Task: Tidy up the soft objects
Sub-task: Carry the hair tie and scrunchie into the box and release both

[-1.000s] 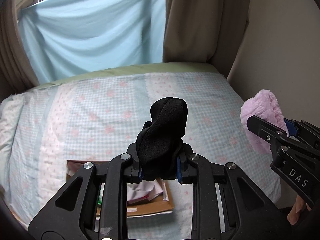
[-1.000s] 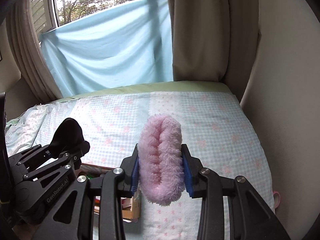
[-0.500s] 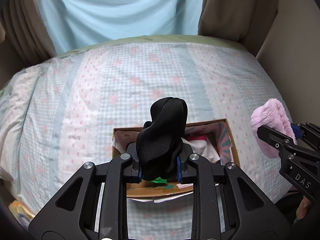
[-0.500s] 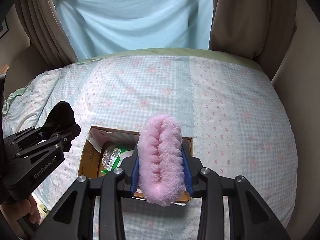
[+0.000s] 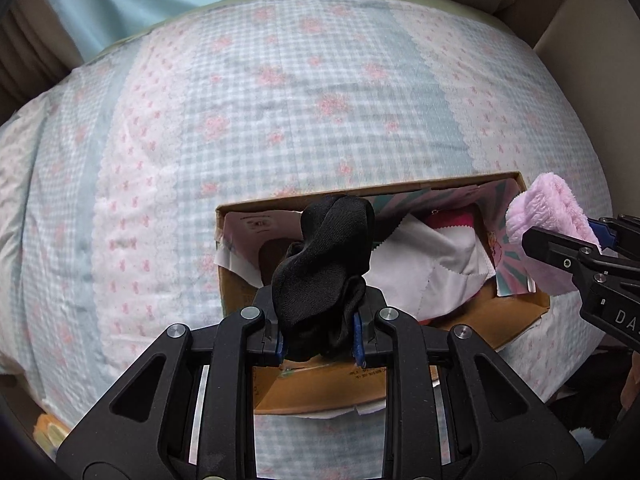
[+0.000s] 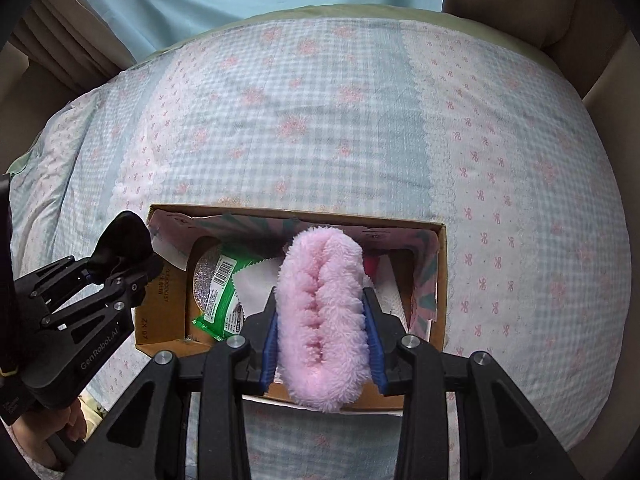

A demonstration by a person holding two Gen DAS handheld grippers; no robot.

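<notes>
Left wrist view: left gripper (image 5: 318,346) clamps a crumpled black cloth (image 5: 326,264) above the cardboard box (image 5: 516,322) at the bed's (image 5: 280,80) near edge, not yet dropped. Right wrist view: right gripper (image 6: 323,346) squeezes a fluffy pink cloth (image 6: 324,316) over the box too; both remain to go in.

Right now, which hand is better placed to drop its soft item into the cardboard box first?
Probably the right. Its tongs hold the pink fluffy cloth over the middle of the cardboard box, while the left tongs hold the black cloth nearer the box's left edge.
</notes>
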